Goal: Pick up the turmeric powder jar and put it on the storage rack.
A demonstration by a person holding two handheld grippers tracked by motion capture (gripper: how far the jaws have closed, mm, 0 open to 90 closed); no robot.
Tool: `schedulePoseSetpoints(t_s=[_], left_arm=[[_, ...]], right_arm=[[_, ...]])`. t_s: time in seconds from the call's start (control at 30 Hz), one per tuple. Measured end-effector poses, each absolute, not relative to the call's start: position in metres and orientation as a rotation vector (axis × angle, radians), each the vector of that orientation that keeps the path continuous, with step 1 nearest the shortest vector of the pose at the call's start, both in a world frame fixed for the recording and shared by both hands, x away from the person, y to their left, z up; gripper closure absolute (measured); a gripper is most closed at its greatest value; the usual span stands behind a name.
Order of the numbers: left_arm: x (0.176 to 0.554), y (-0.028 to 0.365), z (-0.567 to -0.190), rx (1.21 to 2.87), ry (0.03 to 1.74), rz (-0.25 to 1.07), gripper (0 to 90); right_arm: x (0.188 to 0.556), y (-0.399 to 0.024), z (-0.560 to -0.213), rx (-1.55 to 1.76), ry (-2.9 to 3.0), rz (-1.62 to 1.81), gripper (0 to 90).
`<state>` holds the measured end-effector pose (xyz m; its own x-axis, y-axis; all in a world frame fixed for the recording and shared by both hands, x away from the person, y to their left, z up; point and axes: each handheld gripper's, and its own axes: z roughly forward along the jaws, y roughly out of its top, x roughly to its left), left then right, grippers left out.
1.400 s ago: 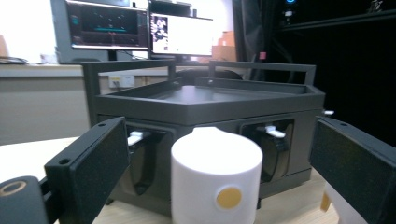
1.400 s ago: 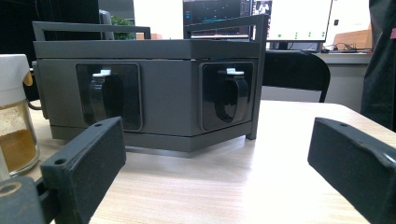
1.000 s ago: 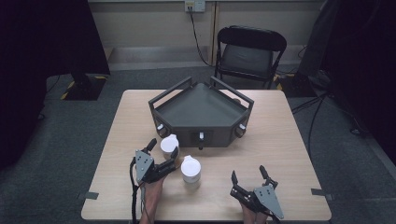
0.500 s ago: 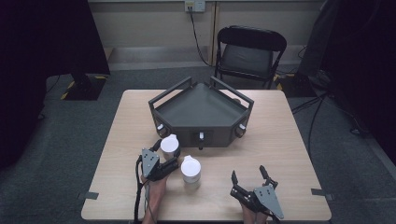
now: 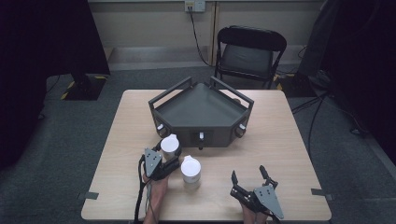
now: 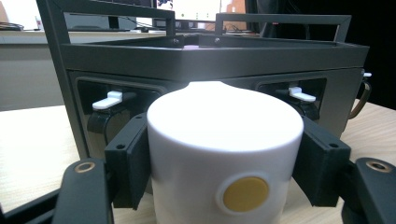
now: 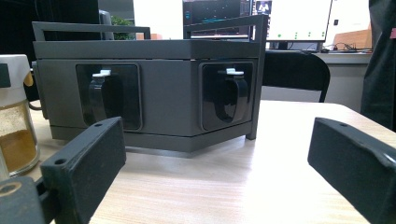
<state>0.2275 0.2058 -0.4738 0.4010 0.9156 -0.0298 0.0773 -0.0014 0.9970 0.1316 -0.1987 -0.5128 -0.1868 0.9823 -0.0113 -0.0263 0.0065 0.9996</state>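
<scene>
The left gripper [image 5: 164,156] has just closed its fingers [image 6: 128,163] on a white lidded jar [image 5: 170,146], and both pads now press against the jar's sides. In the left gripper view the jar [image 6: 224,154] stands upright between the two black fingers, with a round yellow dot low on its front. From the high view, this jar sits on the wooden surface [image 5: 289,140] just in front of the left front face of the dark grey angular rack [image 5: 201,109], near one of the rack's knobs. The person's left forearm [image 5: 154,200] comes in from the bottom edge behind the gripper.

A second white-lidded jar [image 5: 191,169] stands upright just to the right of the left gripper, close to the held jar but apart from it. In the right gripper view this jar [image 7: 16,116] appears at the left edge, with clear glass and a golden-brown powder inside.

The right gripper [image 5: 256,180] rests low over the surface near the front edge, well apart from both jars. Its fingers [image 7: 88,158] stand wide open with nothing between them, pointing toward the rack [image 7: 149,88]. A black folding chair [image 5: 250,53] stands beyond the far side of the surface.
</scene>
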Motion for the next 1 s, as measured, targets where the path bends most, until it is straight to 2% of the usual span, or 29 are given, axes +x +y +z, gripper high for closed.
schedulePoseSetpoints(t_s=[0.43, 1.0], left_arm=[[0.2270, 0.2103, -0.4720, 1.413, 0.962, 0.820, 30.7], [0.2190, 0.2144, -0.4646, 1.403, 0.952, 0.847, 30.8]], right_arm=[[0.1316, -0.1987, -0.5127, 1.089, 1.330, 1.351, 2.8], [0.1316, -0.1986, -0.5127, 1.089, 1.331, 1.351, 2.8]])
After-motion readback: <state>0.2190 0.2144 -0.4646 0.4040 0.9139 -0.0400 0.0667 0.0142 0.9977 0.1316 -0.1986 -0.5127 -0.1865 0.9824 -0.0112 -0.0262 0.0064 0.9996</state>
